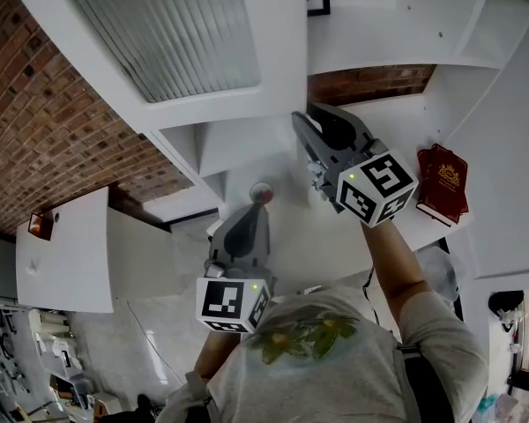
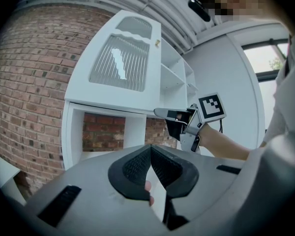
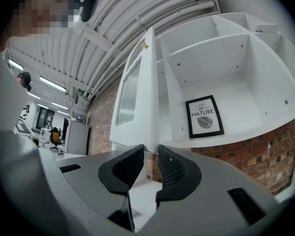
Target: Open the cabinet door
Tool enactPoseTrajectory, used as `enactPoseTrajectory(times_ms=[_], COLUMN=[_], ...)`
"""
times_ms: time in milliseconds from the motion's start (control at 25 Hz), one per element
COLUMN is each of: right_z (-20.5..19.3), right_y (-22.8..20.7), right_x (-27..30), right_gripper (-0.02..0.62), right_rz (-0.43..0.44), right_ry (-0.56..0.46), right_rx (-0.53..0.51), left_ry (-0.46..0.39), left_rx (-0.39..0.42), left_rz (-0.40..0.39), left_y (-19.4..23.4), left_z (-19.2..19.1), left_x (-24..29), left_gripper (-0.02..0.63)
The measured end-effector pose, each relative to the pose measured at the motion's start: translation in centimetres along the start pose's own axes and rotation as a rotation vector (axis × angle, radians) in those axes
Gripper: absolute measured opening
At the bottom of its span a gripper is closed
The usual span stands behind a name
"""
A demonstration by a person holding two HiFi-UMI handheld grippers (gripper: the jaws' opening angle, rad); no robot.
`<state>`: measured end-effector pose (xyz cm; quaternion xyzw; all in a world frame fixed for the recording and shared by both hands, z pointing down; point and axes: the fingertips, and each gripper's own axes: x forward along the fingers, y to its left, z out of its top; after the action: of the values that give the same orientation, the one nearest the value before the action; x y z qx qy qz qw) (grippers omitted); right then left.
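While the cabinet door [image 3: 135,90] is being gripped at its lower corner, already standing swung well out from the white cabinet [image 3: 221,63], the jaws of the right gripper [image 3: 150,154] are being pressed on what looks like only a thin sliver of its edge. A slip is being risked if the pull is being angled off the hinge's arc, and the door could be left swinging back. The left gripper [image 2: 150,149], its jaws together on nothing evident, is being held low, apart from the door.

White cabinet door [image 1: 280,51] with ribbed glass panel [image 1: 163,33] stands swung open, seemingly about halfway.
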<state>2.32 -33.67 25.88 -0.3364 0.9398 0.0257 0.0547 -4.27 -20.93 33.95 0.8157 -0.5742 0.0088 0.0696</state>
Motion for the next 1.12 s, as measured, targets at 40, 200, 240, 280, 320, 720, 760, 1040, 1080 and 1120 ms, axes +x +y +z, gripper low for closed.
enactPoseTrajectory(times_ms=[40,200,240,280,320,720,760,1040,1080,1120], right_z=[0.0,0.1,0.1,0.2,0.2,0.4,0.4,0.5,0.5,0.5], right_y=[0.2,0.8,1.0,1.1,1.3,3.1,3.3,4.3,4.5,4.6], right_x=[-0.2,-0.8,-1.0,-1.2,-1.4,-2.7,-2.9,-3.7,-3.8,-4.0], right_gripper=[0.097,0.095,0.095,0.095,0.095,0.094,0.094,0.091,0.091,0.089], right_rz=[-0.003,-0.014,-0.019,-0.025,-0.032,-0.092,-0.095,-0.113,-0.114,-0.117], right_ry=[0.001,0.001,0.000,0.000,-0.001,-0.002,-0.001,0.003,0.004,0.005], right_rx=[-0.003,-0.013,-0.014,-0.014,-0.014,-0.017,-0.018,-0.032,-0.036,-0.043], left_ry=[0.001,0.003,0.002,0.002,0.002,0.009,0.011,0.017,0.016,0.016], left_rx=[0.001,0.004,0.005,0.006,0.007,-0.001,-0.005,-0.021,-0.022,-0.022], left_rz=[-0.004,-0.021,-0.025,-0.029,-0.033,-0.048,-0.049,-0.053,-0.053,-0.053], left_y=[-0.1,-0.5,-0.6,-0.7,-0.9,-1.1,-1.2,-1.4,-1.4,-1.4], left_z=[0.0,0.0,0.0,0.0,0.0,-0.5,-0.6,-1.1,-1.1,-1.2], left_x=[-0.1,-0.4,-0.5,-0.6,-0.7,-2.2,-2.3,-3.0,-3.2,-3.3], left_gripper=[0.011,0.011,0.011,0.011,0.011,0.011,0.011,0.011,0.011,0.011])
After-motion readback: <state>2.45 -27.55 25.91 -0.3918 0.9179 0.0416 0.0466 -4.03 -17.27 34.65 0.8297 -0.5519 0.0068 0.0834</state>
